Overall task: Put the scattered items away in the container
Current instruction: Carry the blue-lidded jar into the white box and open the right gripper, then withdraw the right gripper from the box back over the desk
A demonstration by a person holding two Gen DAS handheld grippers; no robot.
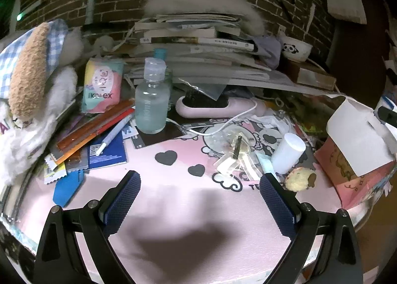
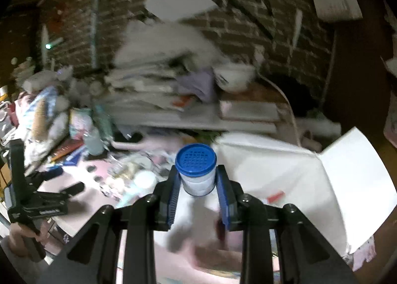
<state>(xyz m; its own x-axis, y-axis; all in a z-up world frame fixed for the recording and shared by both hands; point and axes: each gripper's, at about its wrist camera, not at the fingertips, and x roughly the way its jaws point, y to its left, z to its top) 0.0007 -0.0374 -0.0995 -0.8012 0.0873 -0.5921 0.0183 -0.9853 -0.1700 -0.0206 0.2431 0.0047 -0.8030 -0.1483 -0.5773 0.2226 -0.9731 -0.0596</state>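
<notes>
My right gripper [image 2: 197,184] is shut on a small white jar with a blue perforated lid [image 2: 196,162], held above the desk just left of the open white box [image 2: 285,172]. That box appears in the left wrist view as a pink carton with white flaps [image 1: 357,145] at the right. My left gripper [image 1: 199,189] is open over the bare pink mat [image 1: 173,204], nothing between its fingers. Ahead of it lie a clear bottle [image 1: 151,100], a white cylinder [image 1: 287,152], a plush cookie [image 1: 300,179], a blue card [image 1: 68,187] and a pen [image 1: 115,132].
A stack of books and papers [image 1: 198,46] fills the back against a brick wall. A plush toy [image 1: 32,90] crowds the left. A pink hairbrush [image 1: 218,105], a white cable [image 1: 223,125] and a panda bowl [image 1: 296,48] lie behind. A hand [image 2: 22,236] holds the left gripper.
</notes>
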